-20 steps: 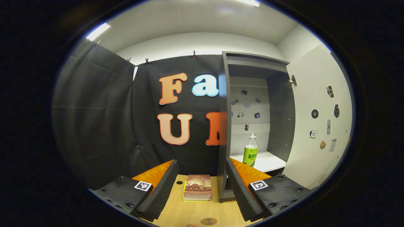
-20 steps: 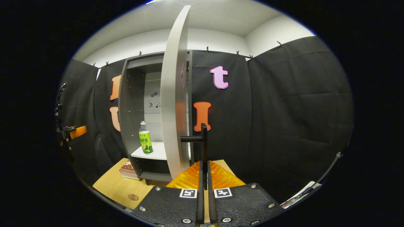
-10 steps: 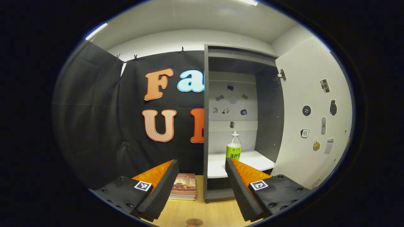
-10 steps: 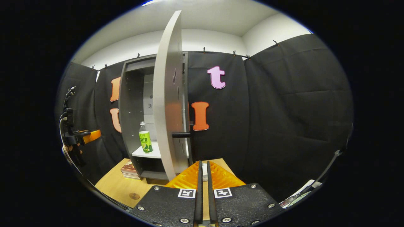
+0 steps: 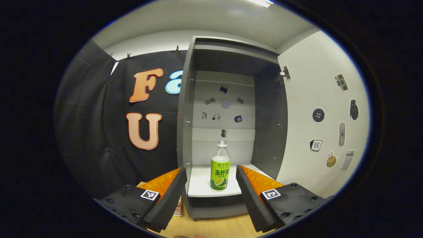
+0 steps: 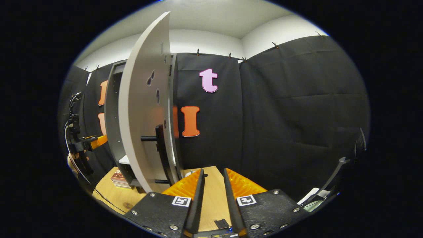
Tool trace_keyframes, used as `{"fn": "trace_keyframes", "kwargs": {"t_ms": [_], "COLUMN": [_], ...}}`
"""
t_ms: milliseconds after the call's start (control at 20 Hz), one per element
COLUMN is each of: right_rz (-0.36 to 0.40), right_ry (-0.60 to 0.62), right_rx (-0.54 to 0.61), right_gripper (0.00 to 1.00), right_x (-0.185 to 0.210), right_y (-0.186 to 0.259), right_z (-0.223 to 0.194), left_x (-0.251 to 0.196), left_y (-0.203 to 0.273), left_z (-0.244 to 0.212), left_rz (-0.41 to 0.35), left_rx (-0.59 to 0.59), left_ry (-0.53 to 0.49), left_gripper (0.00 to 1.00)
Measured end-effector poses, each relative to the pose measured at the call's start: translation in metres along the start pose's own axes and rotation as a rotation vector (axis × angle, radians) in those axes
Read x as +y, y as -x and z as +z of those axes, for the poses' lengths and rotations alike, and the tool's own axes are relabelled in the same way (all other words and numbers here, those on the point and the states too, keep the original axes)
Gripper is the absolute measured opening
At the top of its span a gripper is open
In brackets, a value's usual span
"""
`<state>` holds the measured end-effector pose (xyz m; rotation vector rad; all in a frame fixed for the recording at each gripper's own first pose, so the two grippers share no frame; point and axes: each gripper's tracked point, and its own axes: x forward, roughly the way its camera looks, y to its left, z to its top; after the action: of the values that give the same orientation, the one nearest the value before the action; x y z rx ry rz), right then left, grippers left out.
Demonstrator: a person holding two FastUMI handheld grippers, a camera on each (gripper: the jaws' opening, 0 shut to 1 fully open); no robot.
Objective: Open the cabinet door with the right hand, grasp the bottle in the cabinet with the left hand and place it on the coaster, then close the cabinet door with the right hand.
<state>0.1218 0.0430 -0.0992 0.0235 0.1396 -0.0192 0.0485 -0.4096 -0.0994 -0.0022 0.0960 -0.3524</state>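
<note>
Below, wooden table (image 6: 211,195) against black cloth (image 6: 297,115).

Stack of books (image 5: 178,209) on the wooden table: mostly hidden behind left gripper's black foam finger (image 5: 167,198) & grey cabinet's side panel (image 5: 182,109); small stickers on cabinet's white back wall (image 5: 222,102) too small to tell; in right gripper view, open white cabinet door (image 6: 140,109) covers shelf & interior; far-off orange-and-black left gripper (image 6: 86,141) tiny, jaws can't be made out; small round brown disc (image 6: 127,205) near bottom edge, unclear.
</note>
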Motion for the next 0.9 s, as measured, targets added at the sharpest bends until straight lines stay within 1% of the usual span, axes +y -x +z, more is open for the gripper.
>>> {"fn": "trace_keyframes", "kwargs": {"t_ms": [50, 150, 200, 250, 300, 350, 400, 450, 700, 800, 850, 900], "right_rz": [-0.011, -0.038, -0.052, -0.066, -0.079, -0.091, -0.102, -0.114, -0.168, -0.187, -0.195, -0.202], "right_ry": [-0.003, -0.003, -0.004, -0.007, -0.011, -0.016, -0.020, -0.024, -0.038, -0.043, -0.047, -0.051], "right_rx": [0.000, 0.000, 0.001, 0.001, 0.001, 0.003, 0.003, 0.004, 0.020, 0.028, 0.030, 0.031], "right_gripper": [0.45, 0.65, 0.69, 0.82, 0.84, 0.86, 0.93, 0.93, 0.93, 0.93, 0.93, 0.93], "right_x": [-0.003, -0.008, -0.011, -0.014, -0.017, -0.020, -0.022, -0.024, -0.032, -0.035, -0.036, -0.037], "right_y": [-0.002, -0.004, -0.006, -0.005, -0.008, -0.008, -0.011, -0.012, -0.016, -0.015, -0.013, -0.014], "right_z": [0.001, 0.000, 0.000, 0.000, 0.000, 0.000, 0.001, 0.001, -0.004, -0.004, -0.005, -0.007], "left_x": [-0.004, -0.013, -0.017, -0.021, -0.022, -0.024, -0.025, -0.025, -0.021, -0.022, -0.021, -0.020], "left_y": [-0.011, -0.033, -0.044, -0.054, -0.065, -0.076, -0.088, -0.098, -0.148, -0.161, -0.168, -0.172], "left_z": [-0.002, -0.008, -0.010, -0.013, -0.018, -0.024, -0.030, -0.035, -0.054, -0.061, -0.064, -0.067], "left_rz": [-0.003, -0.019, -0.030, -0.037, -0.040, -0.039, -0.035, -0.034, -0.014, -0.020, -0.020, -0.016], "left_rx": [-0.001, 0.002, 0.006, 0.010, 0.018, 0.030, 0.042, 0.050, 0.064, 0.066, 0.068, 0.074], "left_ry": [-0.003, 0.002, 0.006, 0.007, 0.006, 0.003, 0.001, -0.002, -0.042, -0.047, -0.046, -0.049], "left_gripper": [1.00, 0.94, 0.97, 0.94, 0.97, 0.94, 0.97, 0.94, 0.94, 0.94, 0.97, 0.97]}}
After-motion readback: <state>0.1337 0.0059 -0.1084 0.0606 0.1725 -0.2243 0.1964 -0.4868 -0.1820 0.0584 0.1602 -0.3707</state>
